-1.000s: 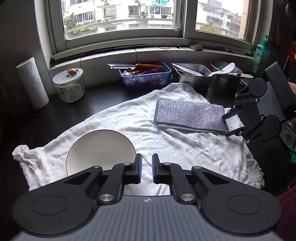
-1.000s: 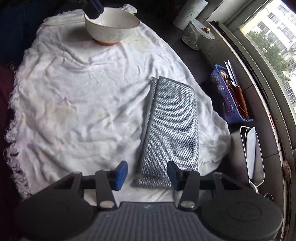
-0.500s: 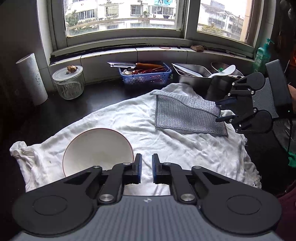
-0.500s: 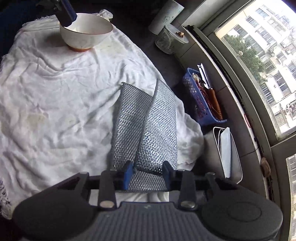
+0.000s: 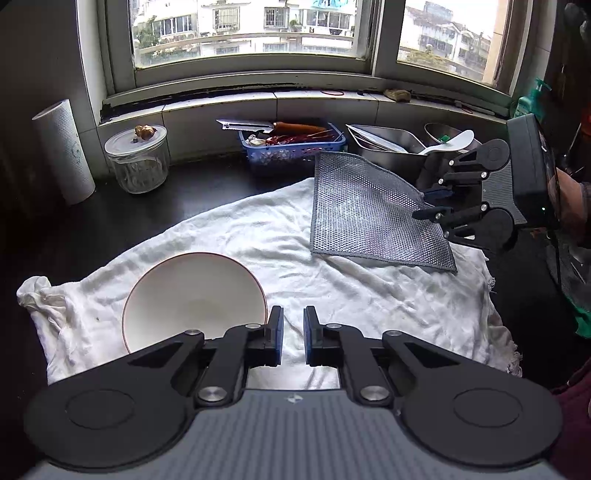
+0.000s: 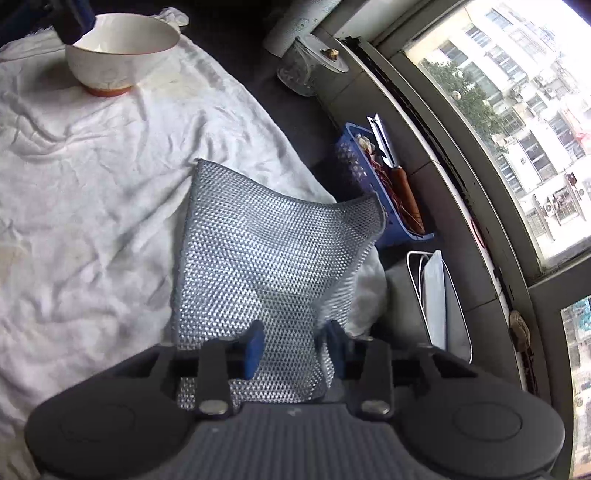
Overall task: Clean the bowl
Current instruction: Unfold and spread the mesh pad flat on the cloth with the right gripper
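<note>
A white bowl (image 5: 192, 295) with a thin red rim stands on a white towel (image 5: 369, 295). My left gripper (image 5: 293, 332) is shut beside the bowl's near right rim, and only towel shows in the narrow gap between its pads. In the right wrist view the bowl (image 6: 122, 55) is at the top left, with a left fingertip (image 6: 74, 18) at its rim. A grey mesh dishcloth (image 5: 369, 214) hangs unfolded. My right gripper (image 5: 421, 205) is closing its jaws on the cloth's corner, which is raised off the towel. Up close, the mesh (image 6: 266, 251) fills the space between the right gripper's (image 6: 291, 343) pads.
Along the windowsill wall stand a paper roll (image 5: 62, 151), a lidded glass jar (image 5: 136, 158), a blue basket (image 5: 291, 147) of utensils and steel trays (image 5: 384, 140) with a white spoon. A green soap bottle (image 5: 532, 99) stands at the far right. A person's hand (image 5: 569, 206) holds the right gripper.
The right gripper's jaws narrowed onto the near edge of the folded mesh cloth and raised it, so the cloth opened out and one end now hangs in the air. The left gripper and bowl stayed put.
</note>
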